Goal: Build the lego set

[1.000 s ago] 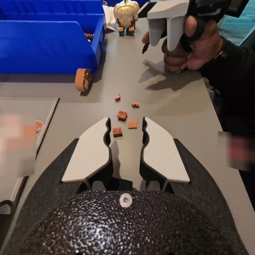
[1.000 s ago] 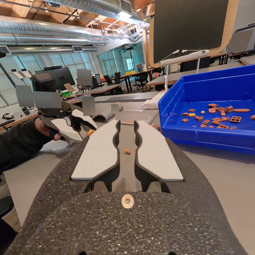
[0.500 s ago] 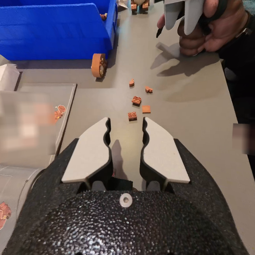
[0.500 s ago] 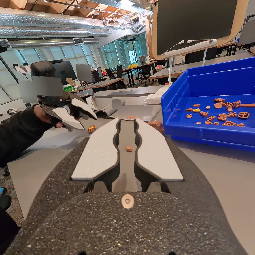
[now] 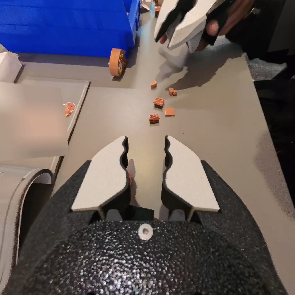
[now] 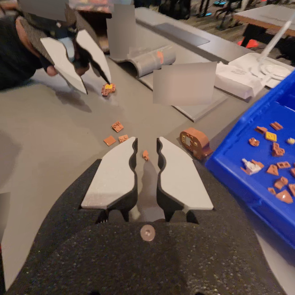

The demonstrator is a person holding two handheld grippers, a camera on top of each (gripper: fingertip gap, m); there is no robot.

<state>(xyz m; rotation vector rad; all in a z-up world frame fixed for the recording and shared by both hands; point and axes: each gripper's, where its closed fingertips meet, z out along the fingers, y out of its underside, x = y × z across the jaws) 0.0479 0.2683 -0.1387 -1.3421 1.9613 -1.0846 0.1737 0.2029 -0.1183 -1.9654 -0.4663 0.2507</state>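
Tipped down now, our right tool (image 6: 147,139) frames a small brown piece (image 6: 145,155) on the tabletop (image 6: 47,135).
Both tools stand apart, gripping nothing; neither pad touches the piece. Our left tool (image 5: 146,138) hovers short of two studded bricks (image 5: 154,118), a tile (image 5: 169,111), then the blue bin (image 5: 67,24). Something brown under its left finger (image 5: 110,167) stays mostly hidden.

2 grippers (image 5: 146,138) (image 6: 146,139), 1 blue bin (image 6: 255,183), 1 large round brown piece (image 6: 194,142), 5 small brown bricks (image 5: 154,118) ahead of the left gripper

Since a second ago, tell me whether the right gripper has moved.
Yes. The right gripper has tipped down toward the grey table, now straddling a small brown piece.
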